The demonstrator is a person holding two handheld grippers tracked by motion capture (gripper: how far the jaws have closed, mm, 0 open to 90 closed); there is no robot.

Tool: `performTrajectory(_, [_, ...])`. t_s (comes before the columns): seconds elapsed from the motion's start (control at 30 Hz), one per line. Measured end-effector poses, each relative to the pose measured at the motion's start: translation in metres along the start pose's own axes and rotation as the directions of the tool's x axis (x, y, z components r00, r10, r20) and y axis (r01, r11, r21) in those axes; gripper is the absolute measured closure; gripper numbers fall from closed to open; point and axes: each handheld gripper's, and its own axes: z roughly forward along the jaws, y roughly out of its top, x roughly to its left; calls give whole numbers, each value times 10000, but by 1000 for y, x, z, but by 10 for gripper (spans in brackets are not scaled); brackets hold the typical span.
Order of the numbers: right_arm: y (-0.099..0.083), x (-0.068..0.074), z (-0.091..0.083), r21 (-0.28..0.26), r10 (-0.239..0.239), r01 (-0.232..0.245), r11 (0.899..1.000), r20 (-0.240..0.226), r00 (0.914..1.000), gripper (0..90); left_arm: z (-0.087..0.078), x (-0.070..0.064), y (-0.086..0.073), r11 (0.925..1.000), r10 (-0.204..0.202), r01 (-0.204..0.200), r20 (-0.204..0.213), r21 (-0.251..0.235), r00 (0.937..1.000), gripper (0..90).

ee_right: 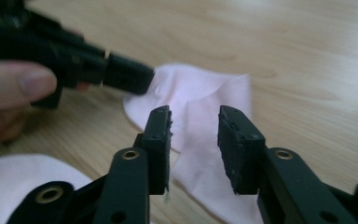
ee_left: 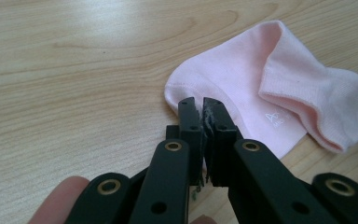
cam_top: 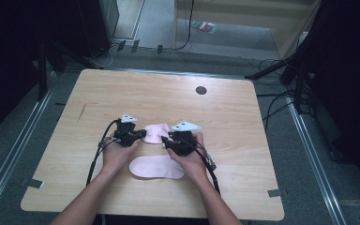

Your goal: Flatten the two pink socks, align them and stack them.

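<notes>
Pink and partly folded, a sock lay on the wooden bench between two hand-held grippers, its long axis running across the bench; small white print on it was too faint to read. Left gripper pinched its edge shut; right gripper hovered parted over it. A second pink sock lay flat nearer the person.

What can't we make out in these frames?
- Left gripper: jaws shut at the far sock's edge; whether cloth is pinched is hidden by the jaws, left gripper view.
- Sock's small print: too small to read.
- Near sock: cut off by the edge, right gripper view.
</notes>
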Motion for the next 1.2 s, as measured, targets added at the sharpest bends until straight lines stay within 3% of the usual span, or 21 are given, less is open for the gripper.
performTrajectory(0.03, [-1, 3, 7, 328, -241, 237, 9992, 142, 9996, 546, 0, 0, 0, 10000, -51, 51, 8, -45, 10000, 878])
performTrajectory(0.1, [-3, 3, 14, 792, -200, 165, 9967, 434, 9989, 485, 0, 0, -1, 10000, -34, 34, 4, -39, 10000, 878])
performTrajectory(0.2, [-6, 0, 18, 1033, -56, -17, 9947, 702, 9975, 502, 0, 0, -1, 10000, 7, -7, -4, -50, 10000, 878])
performTrajectory(0.27, [-9, 1, 19, 1026, -372, 269, 9944, 1000, 9943, 566, 0, 0, -1, 10000, 73, -73, 4, -29, 10000, 878])
performTrajectory(0.4, [-9, 0, 17, 1132, -764, 599, 9918, 1479, 9860, 814, 0, -1, -1, 9997, 213, -214, -77, -72, 9997, 882])
performTrajectory(0.47, [-9, -7, 13, 1045, -175, 49, 9945, 1202, 9926, 859, -1, -1, -1, 9995, 318, -319, -101, -49, 9994, 883])
performTrajectory(0.53, [-8, -16, 8, 869, 744, -796, 9930, 616, 9953, 863, -2, 1, -2, 9989, 464, -465, -138, -3, 9988, 885])
performTrajectory(0.57, [-7, -24, 3, 649, 1412, -1422, 9877, 198, 9898, 863, -3, 1, -2, 9988, 491, -491, -155, 4, 9987, 886])
performTrajectory(0.63, [-6, -35, -5, 364, 2213, -2204, 9747, -212, 9750, 863, -4, 3, -3, 9985, 538, -538, -227, 8, 9983, 887])
performTrajectory(0.7, [-6, -51, -14, 19, 3302, -3305, 9438, -458, 9428, 861, -6, 6, -3, 9983, 589, -588, -284, 27, 9979, 887])
performTrajectory(0.73, [-6, -56, -15, -132, 3529, -3537, 9353, -420, 9347, 854, -7, 7, -4, 9987, 512, -512, -252, 6, 9984, 887])
performTrajectory(0.77, [-7, -65, -17, -315, 3847, -3850, 9224, -130, 9229, 841, -7, 7, -4, 9990, 455, -455, -223, 11, 9987, 886])
performTrajectory(0.8, [-7, -70, -18, -478, 3988, -3977, 9163, 159, 9169, 846, -7, 7, -3, 9989, 474, -474, -306, 3, 9984, 884])
performTrajectory(0.87, [-9, -79, -20, -828, 4087, -4016, 9121, 1063, 9064, 778, -8, 7, -3, 9988, 486, -486, -291, -5, 9984, 881])
performTrajectory(0.9, [-10, -83, -21, -1016, 4141, -4034, 9094, 1286, 9011, 738, -8, 8, -3, 9989, 438, -442, -265, -127, 9987, 868])
performTrajectory(0.93, [-11, -86, -24, -1137, 4318, -4183, 9012, 1506, 8893, 732, -9, 9, -3, 9989, 397, -402, -238, -238, 9989, 839])
performTrajectory(0.97, [-11, -88, -26, -1206, 4354, -4209, 8990, 1453, 8884, 716, -11, 10, -2, 9986, 327, -328, -25, -420, 9995, 819])
performTrajectory(1.07, [-12, -87, -32, -1310, 4103, -3937, 9099, 1436, 9006, 704, -19, 13, 1, 9949, 141, -116, 240, -1005, 9996, 727])
performTrajectory(1.1, [-13, -86, -33, -1326, 3975, -3808, 9151, 1374, 9073, 700, -21, 14, 2, 9926, 34, -9, 207, -1214, 9998, 715])
performTrajectory(1.2, [-14, -82, -34, -1415, 3833, -3661, 9197, 1230, 9154, 687, -21, 19, 3, 9895, -196, 184, -72, -1432, 9998, 660])
